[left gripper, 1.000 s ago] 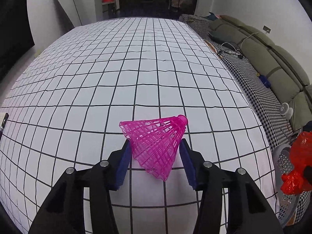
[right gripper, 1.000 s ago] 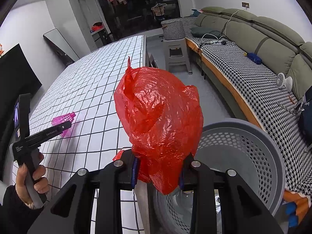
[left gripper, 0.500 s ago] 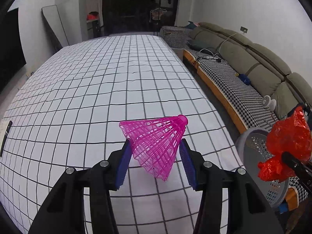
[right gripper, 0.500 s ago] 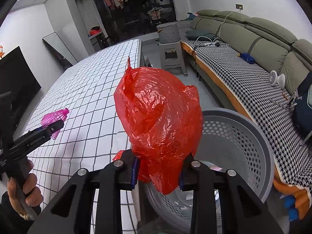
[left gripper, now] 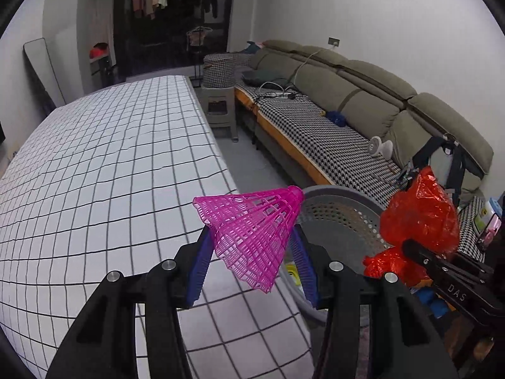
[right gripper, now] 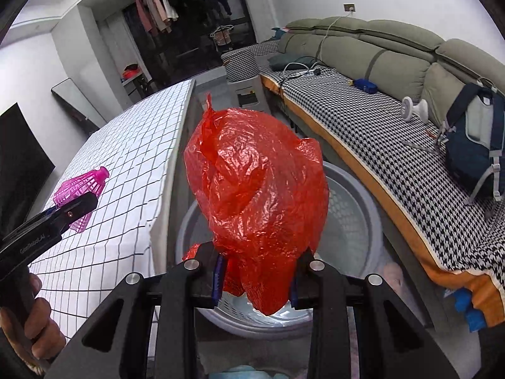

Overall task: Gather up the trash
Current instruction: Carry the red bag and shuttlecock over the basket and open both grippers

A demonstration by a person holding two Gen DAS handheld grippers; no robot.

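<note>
While both hands hang at the table's corner, each gripper is clamped on 1 item. Left gripper (left gripper: 251,259): blue ribbed pads pinch the skirt of a pink plastic shuttlecock (left gripper: 252,230), an open lattice cone with its rounded cap at 2 o'clock, held above the checked tablecloth (left gripper: 110,173) (white, thin black grid, slightly rippled). Right gripper (right gripper: 255,271): jaws narrow, squeezing the lower part of a crumpled red plastic bag (right gripper: 257,189), glossy thin film, bulging up out of the pads with a twisted tip at 11 o'clock.

The bag hangs over the grey laundry-style basket (right gripper: 353,221), round, perforated wall, on the floor just beside the table's edge. In the left view the basket (left gripper: 341,218) sits at 3 o'clock of the shuttlecock, partly behind it.

Surroundings: olive sofa (left gripper: 363,88) with houndstooth cover at 1 o'clock, backpack (right gripper: 476,139) on it, a small stool near the table's far end, clothes hung in the dark doorway.

Hidden: the bag blocks most of the basket's inside; contents at the bottom are unclear. A hand (right gripper: 28,322) on the left gripper's handle is cut off at 8 o'clock.
</note>
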